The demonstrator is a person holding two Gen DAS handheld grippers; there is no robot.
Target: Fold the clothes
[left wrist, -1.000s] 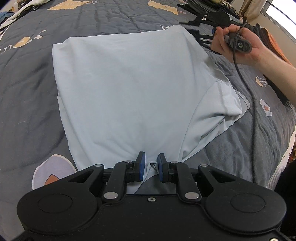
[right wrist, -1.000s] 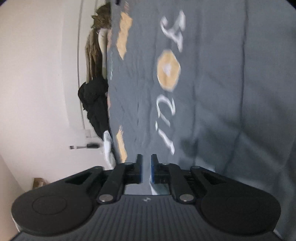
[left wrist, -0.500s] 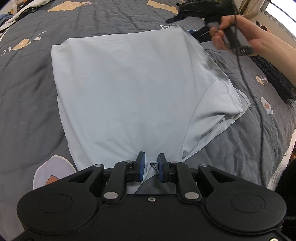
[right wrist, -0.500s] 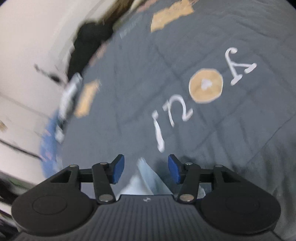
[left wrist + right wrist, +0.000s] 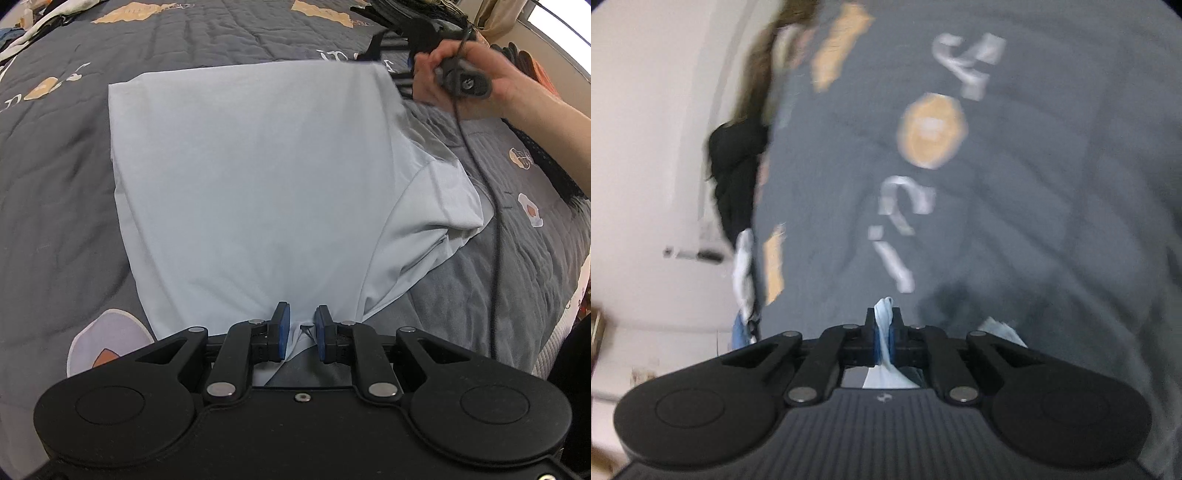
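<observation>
A light blue shirt [image 5: 258, 177] lies flat on the dark grey bedcover [image 5: 55, 192], its sleeve folded at the right. My left gripper [image 5: 301, 328] sits at the shirt's near edge, its blue pads closed on a bunch of the fabric. In the left wrist view a hand [image 5: 436, 85] holds my right gripper at the shirt's far right corner. In the blurred right wrist view, my right gripper [image 5: 884, 325] is shut on a strip of the shirt [image 5: 884, 308] that sticks out between its fingers.
A black cable [image 5: 495, 221] runs from the hand down across the bedcover on the right. Dark clothes [image 5: 406, 14] are piled at the far right of the bed. A black garment [image 5: 735, 177] and a pale wall [image 5: 646, 147] lie beyond the bed's edge.
The hand carried my right gripper to the shirt's far right corner. It was open half a second ago and is now shut on the fabric. My left gripper has kept its hold.
</observation>
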